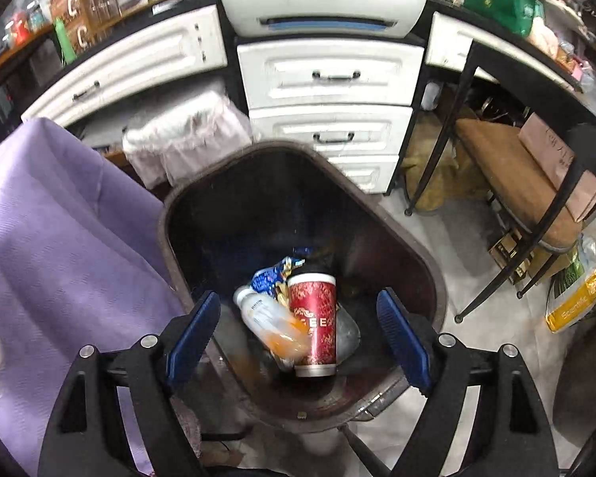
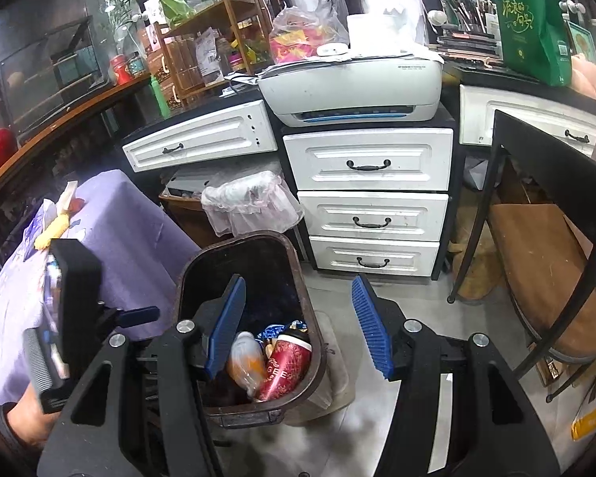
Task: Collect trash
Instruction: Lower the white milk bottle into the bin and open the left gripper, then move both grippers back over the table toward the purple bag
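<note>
Here, going from the left, a purple cloth (image 1: 59, 238) drapes over the counter, and in the right wrist view a few scraps, a yellow wrapper (image 2: 53, 227) among them, lie on it near its far edge, likely more trash waiting to be picked up. The left gripper (image 1: 298, 332) hangs directly above the open mouth of the bin (image 1: 429, 262), its jaws wide apart with nothing between them, which fits a drop just made or a pause over the bin. Below it, inside the bin, rest a clear bottle (image 1: 270, 320) with orange liquid, a red paper cup (image 1: 314, 322) lying on its side against the bottle, and a blue foil wrapper (image 1: 272, 274) behind them; they sit low in the bin, so there is room for more. The bin stands on the floor just beside the cloth-covered counter, handy for both hands. The right gripper (image 2: 300, 324) hovers higher and a little to the right, over the bin's near rim, its jaws also apart and empty. Further right stand the white drawers (image 2: 371, 198) with a printer (image 2: 353, 87) on top, then a black chair (image 2: 536, 246), none of it part of the job.
</note>
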The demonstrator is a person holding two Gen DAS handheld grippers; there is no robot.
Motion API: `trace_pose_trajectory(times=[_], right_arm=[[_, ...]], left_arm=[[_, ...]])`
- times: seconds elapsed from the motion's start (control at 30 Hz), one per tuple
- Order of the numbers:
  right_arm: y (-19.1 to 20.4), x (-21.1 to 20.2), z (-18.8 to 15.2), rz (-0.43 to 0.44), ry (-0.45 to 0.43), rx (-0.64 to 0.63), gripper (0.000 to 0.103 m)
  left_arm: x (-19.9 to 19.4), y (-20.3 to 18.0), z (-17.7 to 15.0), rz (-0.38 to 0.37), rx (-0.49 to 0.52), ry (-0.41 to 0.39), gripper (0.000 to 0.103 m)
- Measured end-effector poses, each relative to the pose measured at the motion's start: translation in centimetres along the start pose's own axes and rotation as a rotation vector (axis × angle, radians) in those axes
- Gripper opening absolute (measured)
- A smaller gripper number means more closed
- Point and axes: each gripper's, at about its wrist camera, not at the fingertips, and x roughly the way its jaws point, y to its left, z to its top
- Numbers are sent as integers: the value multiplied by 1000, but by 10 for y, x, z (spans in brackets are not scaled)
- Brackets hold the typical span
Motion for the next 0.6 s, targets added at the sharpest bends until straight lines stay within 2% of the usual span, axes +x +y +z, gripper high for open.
trace_pose_trajectory(times=[0.1, 0.13, 0.33, 0.6], right_arm=[[3, -1, 3, 5, -3, 7, 60], [5, -1, 4, 8, -4, 8, 66], [34, 1, 11, 51, -8, -33, 67], [92, 5, 26, 174, -5, -104, 69]], left_arm=[[-20, 5, -3, -10, -10, -50, 82], [-30, 9, -4, -16, -20, -74, 83], [-78, 26, -10, -10, -48, -178, 87], [-146, 73, -25, 62, -92, -286, 94]])
